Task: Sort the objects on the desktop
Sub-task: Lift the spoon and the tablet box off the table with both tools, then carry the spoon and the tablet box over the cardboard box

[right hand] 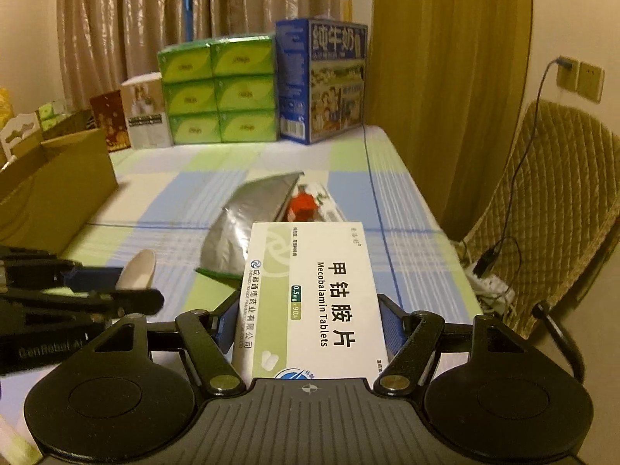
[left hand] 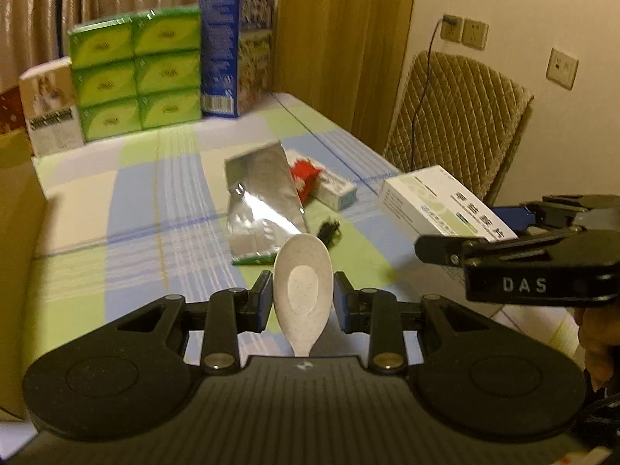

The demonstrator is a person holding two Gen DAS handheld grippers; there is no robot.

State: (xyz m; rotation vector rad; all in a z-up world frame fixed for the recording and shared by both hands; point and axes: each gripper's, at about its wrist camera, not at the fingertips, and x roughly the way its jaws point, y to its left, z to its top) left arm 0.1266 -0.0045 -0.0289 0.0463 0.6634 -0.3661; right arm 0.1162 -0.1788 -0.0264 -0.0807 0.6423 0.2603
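Gripping one spoon (left hand: 303, 294), left gripper (left hand: 302, 296) fingers clamp it; right gripper (right hand: 308, 319) fingers clamp one medicine box (right hand: 310, 294).

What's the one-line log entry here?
left gripper: shut on spoon | right gripper: shut on Mecobalamin tablet box | both above table

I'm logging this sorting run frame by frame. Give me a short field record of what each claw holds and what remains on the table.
left claw: shut on white speckled spoon, bowl pointing forward
right claw: shut on white and green tablet box
left on checked tablecloth: silver foil pouch, red and white packet, small black item
table's left side: brown cardboard box
back row: green tissue packs, blue milk carton
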